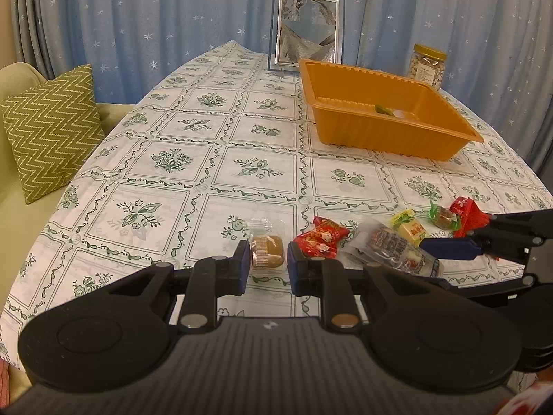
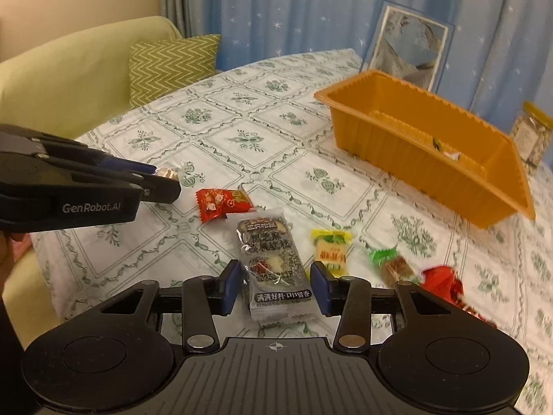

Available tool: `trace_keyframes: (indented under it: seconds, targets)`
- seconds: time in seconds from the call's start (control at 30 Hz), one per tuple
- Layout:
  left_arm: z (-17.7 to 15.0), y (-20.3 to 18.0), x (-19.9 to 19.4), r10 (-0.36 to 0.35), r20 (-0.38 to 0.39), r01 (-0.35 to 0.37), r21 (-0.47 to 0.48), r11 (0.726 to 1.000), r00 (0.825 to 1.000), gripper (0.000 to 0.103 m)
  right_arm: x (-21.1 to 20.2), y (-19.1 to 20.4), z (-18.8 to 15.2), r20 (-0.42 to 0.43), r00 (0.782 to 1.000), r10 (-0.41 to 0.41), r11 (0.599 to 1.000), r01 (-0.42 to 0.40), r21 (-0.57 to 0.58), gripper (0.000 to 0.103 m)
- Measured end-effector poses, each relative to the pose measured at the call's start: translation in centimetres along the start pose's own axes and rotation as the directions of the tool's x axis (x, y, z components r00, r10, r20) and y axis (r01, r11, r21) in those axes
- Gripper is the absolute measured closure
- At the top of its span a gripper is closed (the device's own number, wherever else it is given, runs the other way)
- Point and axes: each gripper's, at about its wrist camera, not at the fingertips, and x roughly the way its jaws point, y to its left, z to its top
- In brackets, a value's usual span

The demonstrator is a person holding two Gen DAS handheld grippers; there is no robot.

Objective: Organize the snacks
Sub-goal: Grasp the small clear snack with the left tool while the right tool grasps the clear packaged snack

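On the tabletop [image 1: 214, 145] a row of snacks lies along the near edge. From left to right in the left wrist view: a small pastry packet [image 1: 266, 249], a sweet packet [image 1: 321, 238], a long bar packet [image 1: 390, 245], a small candy [image 1: 409, 226], a twist-wrapped candy [image 1: 444, 217] and a crumpled packet [image 1: 468, 211]. The left claw [image 1: 268, 263] straddles the pastry packet; the right claw [image 2: 274, 285] straddles the bar packet. A tray [image 1: 387, 140] sits far right, well apart from the row, with two small things in it. Behind the tray stand a picture frame [image 1: 307, 27] and, further right, a jar [image 1: 428, 65]. A cushion [image 1: 52, 131] lies on a sofa [image 2: 58, 83] left of the tabletop.
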Motion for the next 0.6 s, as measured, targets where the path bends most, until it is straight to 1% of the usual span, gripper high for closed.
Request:
trace_keyframes:
  seconds: [0.27, 0.33, 0.4, 0.5, 0.6]
  targets:
    - [0.1, -0.3, -0.3, -0.002, 0.005, 0.002, 0.003, 1.000, 1.000, 0.083, 0.2, 0.1, -0.1, 0.010, 1.000, 0.003, 1.000, -0.003, -0.001, 0.058]
    - [0.3, -0.3, -0.5, -0.002, 0.011, 0.002, 0.004, 1.000, 1.000, 0.083, 0.0, 0.0, -0.1, 0.014, 1.000, 0.006, 1.000, -0.006, 0.017, 0.061]
    - [0.5, -0.5, -0.8, -0.004, 0.019, 0.004, 0.008, 1.000, 1.000, 0.083, -0.6, -0.3, -0.3, 0.026, 1.000, 0.006, 0.999, -0.007, 0.038, 0.062]
    - [0.9, -0.8, -1.3, -0.010, 0.033, 0.010, 0.010, 1.000, 0.999, 0.083, -1.8, -0.7, -0.2, 0.052, 0.999, -0.016, 0.999, 0.013, 0.052, 0.064]
    - [1.3, -1.3, -1.7, -0.017, 0.043, 0.016, 0.017, 1.000, 0.999, 0.083, -3.1, -1.5, -0.3, 0.080, 0.996, -0.035, 0.996, 0.027, 0.091, 0.065]
